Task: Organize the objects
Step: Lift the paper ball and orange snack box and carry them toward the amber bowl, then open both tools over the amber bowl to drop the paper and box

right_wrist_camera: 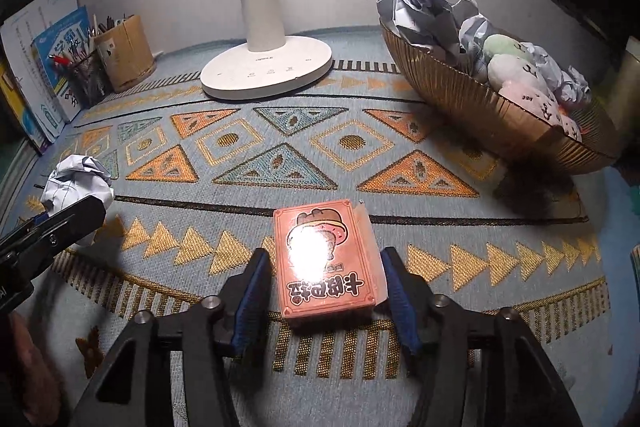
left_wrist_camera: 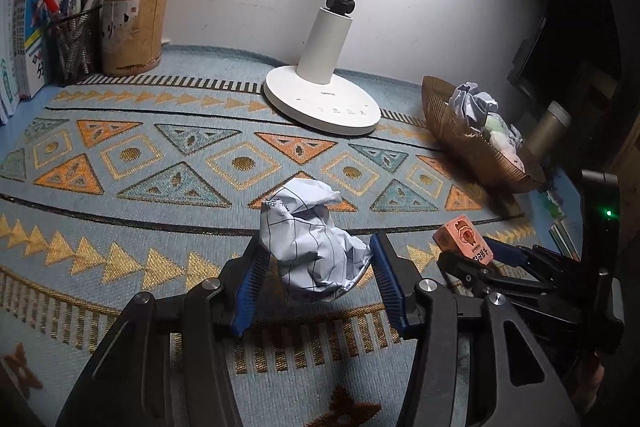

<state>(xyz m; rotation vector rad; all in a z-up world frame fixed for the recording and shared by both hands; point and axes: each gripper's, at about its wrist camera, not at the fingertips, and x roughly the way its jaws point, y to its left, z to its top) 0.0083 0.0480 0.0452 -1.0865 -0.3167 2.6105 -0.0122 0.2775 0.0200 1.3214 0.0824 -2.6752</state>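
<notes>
Crumpled white paper ball (left_wrist_camera: 314,241) sits clamped between the blue pads of the left hand-held gripper (left_wrist_camera: 316,267), low over the patterned tabletop (left_wrist_camera: 160,155). Right hand-held gripper (right_wrist_camera: 324,291) brackets an orange card box (right_wrist_camera: 328,263) lying flat, with slight gaps at both pads. Ribbed bowl (right_wrist_camera: 500,115) at right holds more paper balls.

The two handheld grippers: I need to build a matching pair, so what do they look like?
Both look alike. The left gripper and right gripper each have matte black, angular linkage arms with cut-out slots and round silver pivot bolts. Each finger carries a long blue ribbed pad. A small green light glows on the right gripper's black body. No cables or sleeves show.
</notes>
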